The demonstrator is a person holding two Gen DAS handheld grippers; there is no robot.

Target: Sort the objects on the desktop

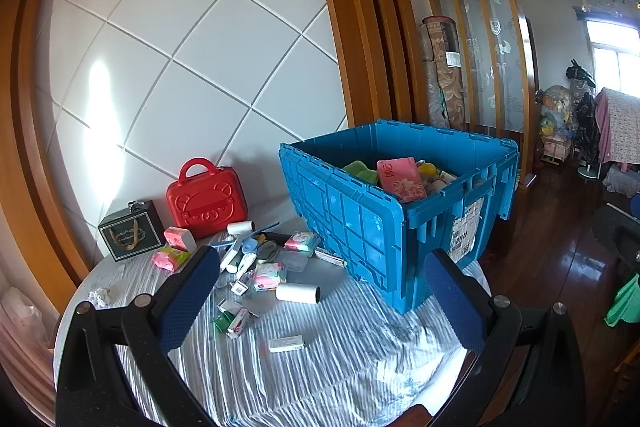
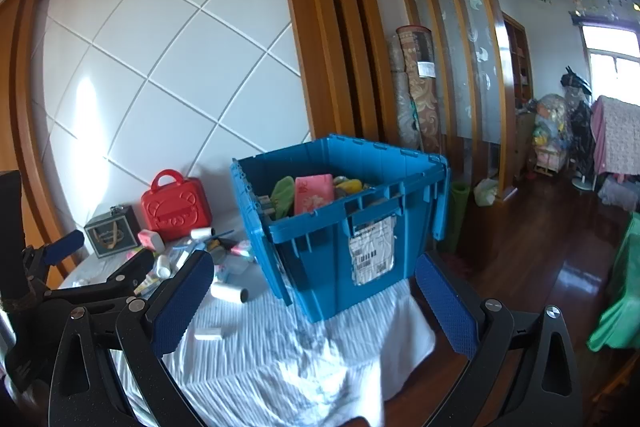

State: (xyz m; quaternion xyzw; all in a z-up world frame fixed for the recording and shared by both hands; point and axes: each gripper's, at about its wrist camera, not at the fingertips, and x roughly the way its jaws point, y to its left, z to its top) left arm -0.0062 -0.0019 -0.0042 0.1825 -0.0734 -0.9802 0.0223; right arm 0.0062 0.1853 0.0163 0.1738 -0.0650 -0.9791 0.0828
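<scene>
A blue storage crate (image 1: 384, 219) stands at the right edge of the cloth-covered surface (image 1: 344, 359) — small boxes (image 1: 286, 343) and a white roll (image 1: 298, 293) lie scattered beside it. Both the left gripper (image 1: 320, 301) and right gripper (image 2: 314, 301) hover with fingers spread wide, empty — a white panelled wall (image 1: 192, 67) rises behind.

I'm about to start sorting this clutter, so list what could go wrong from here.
1. The big blue plastic crate stands near the edge of the table's white crinkled cloth; a push could slide it off.
2. The white paper roll lies on its side and may roll when nudged.
3. The small boxes and tubes lie crowded, so the wide-open left gripper might catch several at once.
</scene>
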